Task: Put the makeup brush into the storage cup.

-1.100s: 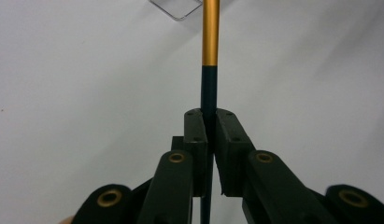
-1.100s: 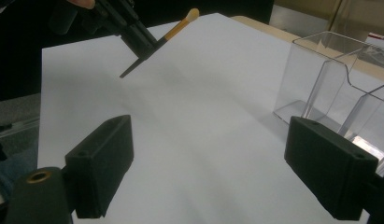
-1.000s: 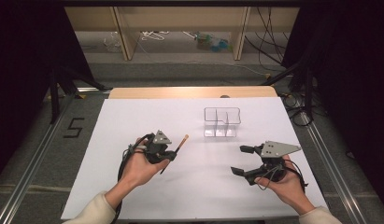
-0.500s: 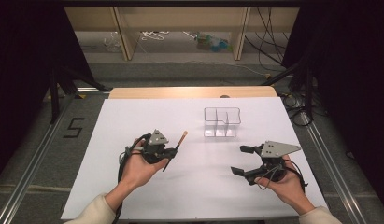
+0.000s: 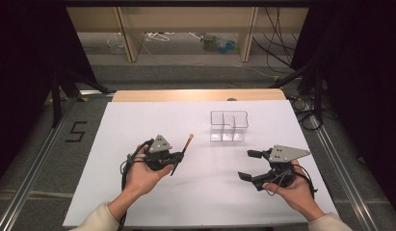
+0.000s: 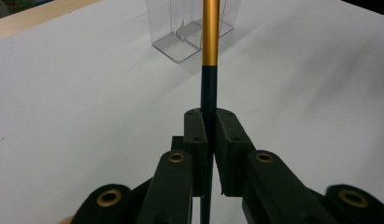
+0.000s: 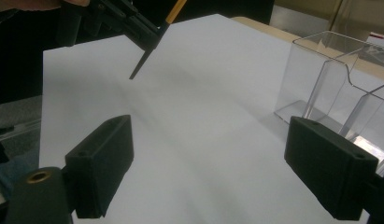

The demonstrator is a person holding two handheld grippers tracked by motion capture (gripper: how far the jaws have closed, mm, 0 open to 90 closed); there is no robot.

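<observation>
Left gripper (image 5: 175, 157) clenched on brush (image 6: 209, 70), dark handle between pads, orange end aimed at clear organizer (image 5: 228, 126); probably lined up for drop-in. Brush off table, left-front of organizer. Right gripper (image 5: 251, 165) released, empty, right-front of organizer, on standby.

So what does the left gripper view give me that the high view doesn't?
Left gripper view alone: the left tongs up close, pads pressed on the dark shaft of the brush, its gold-orange section pointing toward the clear organizer ahead.

High view alone: both hands, the right tongs standing open with nothing between them, the organizer's divided compartments from above, the whole white table, and the floor and shelving beyond.

Both: the brush held in the left tongs, the organizer, the white table.
</observation>
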